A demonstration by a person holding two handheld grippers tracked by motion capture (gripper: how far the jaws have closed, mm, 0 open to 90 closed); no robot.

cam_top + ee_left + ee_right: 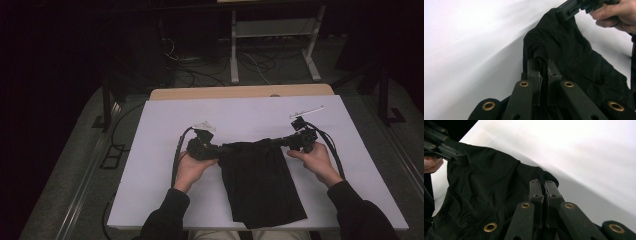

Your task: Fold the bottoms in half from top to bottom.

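Black folded cloth garment (260, 182) lies on the white surface (150, 165), near end at the front edge. Far end pinched at both corners: left hand-held gripper (216, 148) clamps one corner, right hand-held gripper (280, 142) the other, fabric stretched between.

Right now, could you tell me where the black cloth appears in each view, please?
High view: black cloth at centre, trailing to the table's near edge.
Left gripper view: centre to right, pinched in the jaws.
Right gripper view: left and centre, pinched in the jaws.
Shared landmark: white table.
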